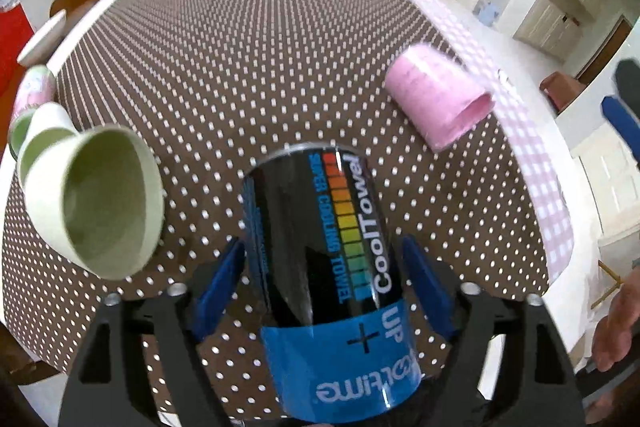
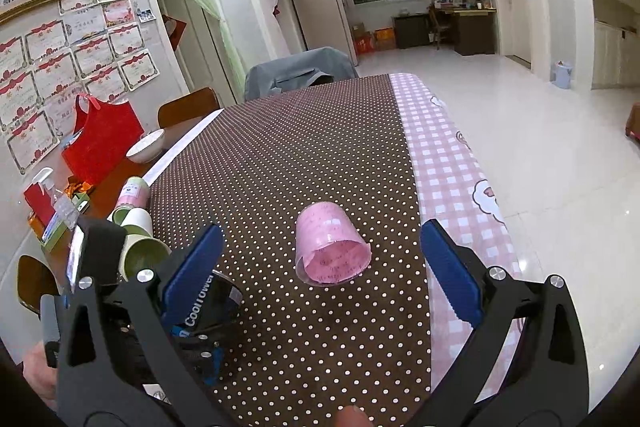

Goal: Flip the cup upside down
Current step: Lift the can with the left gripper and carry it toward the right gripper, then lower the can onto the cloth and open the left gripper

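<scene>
My left gripper [image 1: 322, 263] is shut on a black and blue "CoolTowel" cup [image 1: 320, 251], gripped between its blue pads and held above the dotted tablecloth [image 1: 240, 47]; the cup's far end points away from me. It also shows in the right wrist view [image 2: 212, 303], at lower left. A pink cup [image 1: 436, 97] lies on its side on the cloth, also seen in the right wrist view [image 2: 330, 247] with its mouth toward me. My right gripper [image 2: 320, 255] is open and empty, its fingers either side of the pink cup and nearer the camera than it.
Several stacked pale green cups [image 1: 100, 199] lie on their sides at the left, with a pink-labelled tube [image 2: 134, 193] behind. A red bag [image 2: 102, 141] and white bowl [image 2: 146, 145] sit on the bare wood side. The pink checked table edge [image 2: 444, 163] runs along the right.
</scene>
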The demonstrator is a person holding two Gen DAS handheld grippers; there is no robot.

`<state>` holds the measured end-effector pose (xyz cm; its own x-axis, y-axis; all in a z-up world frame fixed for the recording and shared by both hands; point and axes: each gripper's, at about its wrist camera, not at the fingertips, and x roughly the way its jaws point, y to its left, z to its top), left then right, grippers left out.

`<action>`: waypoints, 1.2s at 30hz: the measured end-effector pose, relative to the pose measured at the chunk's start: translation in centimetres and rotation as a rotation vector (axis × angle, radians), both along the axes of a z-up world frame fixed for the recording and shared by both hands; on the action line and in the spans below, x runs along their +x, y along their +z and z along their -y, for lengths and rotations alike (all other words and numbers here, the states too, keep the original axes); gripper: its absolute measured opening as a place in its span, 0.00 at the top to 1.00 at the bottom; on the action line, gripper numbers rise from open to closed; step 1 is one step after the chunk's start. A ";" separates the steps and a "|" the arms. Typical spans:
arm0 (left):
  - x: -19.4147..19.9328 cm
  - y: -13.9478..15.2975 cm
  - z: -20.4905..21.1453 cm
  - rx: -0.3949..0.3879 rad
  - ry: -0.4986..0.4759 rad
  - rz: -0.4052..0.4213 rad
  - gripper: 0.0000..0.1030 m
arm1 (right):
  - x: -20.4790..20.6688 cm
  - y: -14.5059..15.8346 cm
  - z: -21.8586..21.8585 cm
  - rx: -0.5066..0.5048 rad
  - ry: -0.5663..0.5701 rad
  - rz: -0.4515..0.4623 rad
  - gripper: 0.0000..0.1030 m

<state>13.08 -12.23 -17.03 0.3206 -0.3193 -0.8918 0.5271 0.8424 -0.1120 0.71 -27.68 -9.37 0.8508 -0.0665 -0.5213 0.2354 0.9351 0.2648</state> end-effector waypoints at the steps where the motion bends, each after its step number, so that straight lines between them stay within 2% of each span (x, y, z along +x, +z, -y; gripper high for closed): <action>1: -0.1 0.3 -0.1 -0.007 -0.001 0.009 0.18 | 0.0 0.0 -0.1 0.002 0.002 -0.001 0.06; 10: -1.4 4.7 -2.2 -0.034 0.058 0.158 0.18 | 0.0 0.4 -0.9 0.010 0.032 0.007 0.06; 17: -2.2 7.7 -4.5 -0.043 0.102 0.243 0.18 | -0.1 1.3 -1.8 0.001 0.052 0.022 0.06; 36: -5.2 11.3 -9.2 -0.069 0.217 0.431 0.18 | 0.1 3.7 -4.5 -0.008 0.136 0.062 0.06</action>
